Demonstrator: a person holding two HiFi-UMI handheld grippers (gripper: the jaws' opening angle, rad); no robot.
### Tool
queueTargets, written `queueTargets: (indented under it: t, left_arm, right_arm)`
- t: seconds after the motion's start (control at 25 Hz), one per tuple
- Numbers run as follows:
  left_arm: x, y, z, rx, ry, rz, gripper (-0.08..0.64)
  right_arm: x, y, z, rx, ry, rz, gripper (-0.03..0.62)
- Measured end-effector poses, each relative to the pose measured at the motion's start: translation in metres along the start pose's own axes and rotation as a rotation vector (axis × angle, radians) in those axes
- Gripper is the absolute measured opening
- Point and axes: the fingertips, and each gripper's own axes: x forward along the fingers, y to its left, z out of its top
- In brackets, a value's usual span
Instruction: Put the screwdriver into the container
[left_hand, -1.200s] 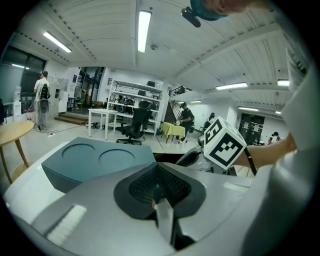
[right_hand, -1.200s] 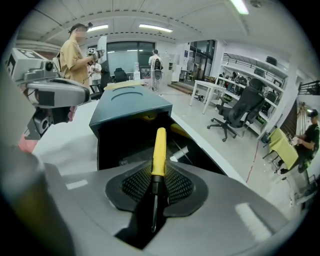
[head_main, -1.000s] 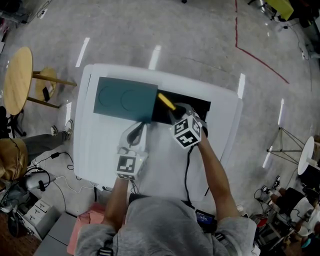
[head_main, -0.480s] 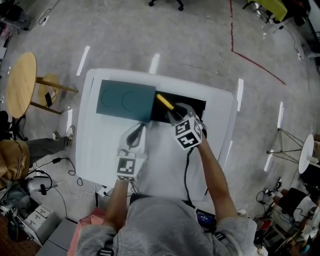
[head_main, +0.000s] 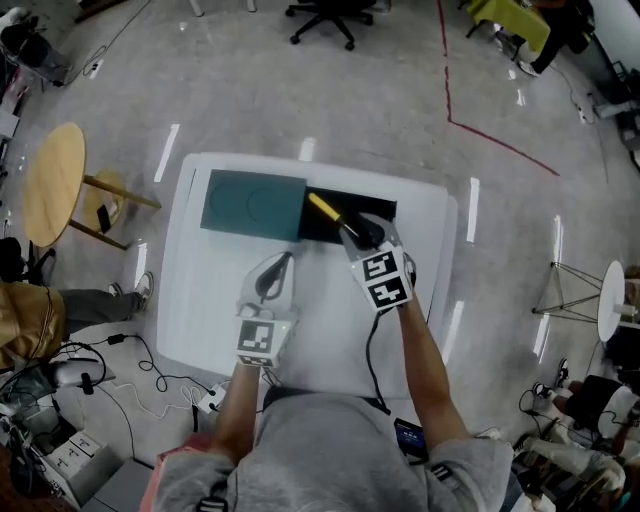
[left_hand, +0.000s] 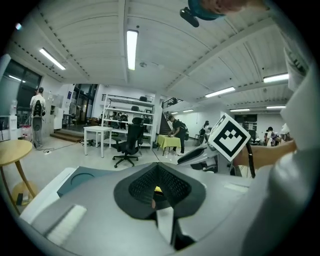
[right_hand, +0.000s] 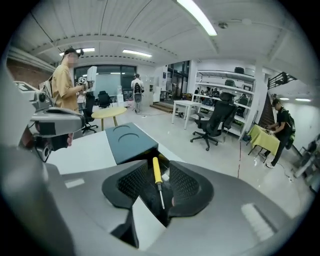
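A yellow-handled screwdriver (head_main: 325, 210) lies in the black container (head_main: 378, 208) at the back of the white table (head_main: 200, 300), beside a teal lid (head_main: 252, 203). My right gripper (head_main: 358, 230) hovers over the container's near edge. In the right gripper view the screwdriver (right_hand: 156, 172) lies between the pads of that gripper (right_hand: 159, 171) with a gap on each side; its jaws are opening and nothing presses on it. My left gripper (head_main: 280, 262) rests on the table in front of the lid. In the left gripper view its pads (left_hand: 157, 187) meet with nothing held.
A round wooden stool (head_main: 50, 180) stands left of the table and an office chair (head_main: 320, 15) beyond it. Cables and boxes lie on the floor at the near left. A person in a yellow top (right_hand: 67, 75) stands far off.
The right gripper's jaws have parted from the screwdriver, which now lies loose in the black container. The left gripper has kept its place on the table.
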Motion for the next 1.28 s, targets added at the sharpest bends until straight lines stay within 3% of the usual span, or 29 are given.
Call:
queueTargets:
  t: [0.64,1.28]
  left_arm:
    - [-0.056,-0.061,0.048,0.067,-0.113,-0.052,0.011]
    - [-0.104,-0.140,0.044,0.122,-0.130,-0.153,0.012]
  right_arm:
    - [-0.153,0.003,0.013,0.122,-0.284,-0.241,0.129]
    - [-0.248,0.051,-0.049,0.189,-0.435,-0.296,0.080]
